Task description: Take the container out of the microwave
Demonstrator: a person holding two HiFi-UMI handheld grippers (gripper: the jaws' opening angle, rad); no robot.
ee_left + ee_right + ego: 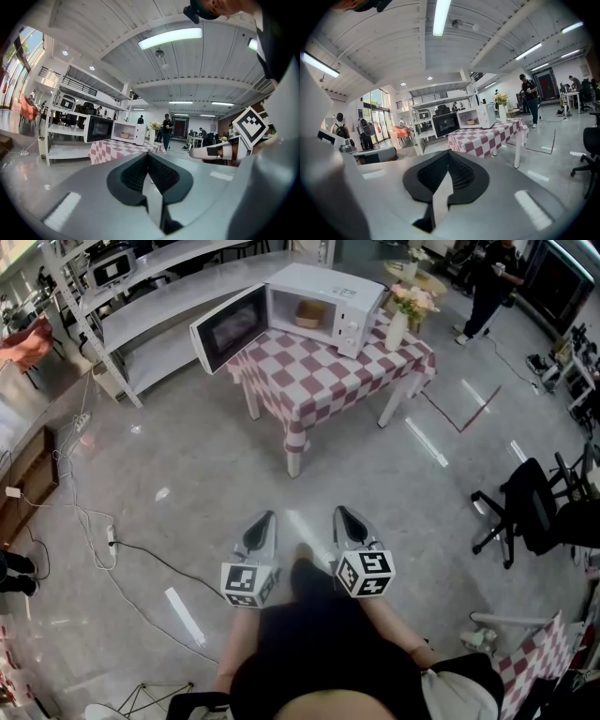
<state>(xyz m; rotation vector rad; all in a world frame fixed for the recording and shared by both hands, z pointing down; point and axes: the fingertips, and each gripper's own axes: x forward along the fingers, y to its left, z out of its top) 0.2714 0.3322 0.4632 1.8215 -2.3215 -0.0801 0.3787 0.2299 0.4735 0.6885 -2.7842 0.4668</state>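
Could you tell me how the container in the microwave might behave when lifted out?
The container looks small and low, so probably light and unlikely to tip. Its sides seem rounded, so it may slip in a narrow pinch.

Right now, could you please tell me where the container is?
In the head view, the container sits inside the open microwave on the checkered table, top centre, with the flower vase to its right.
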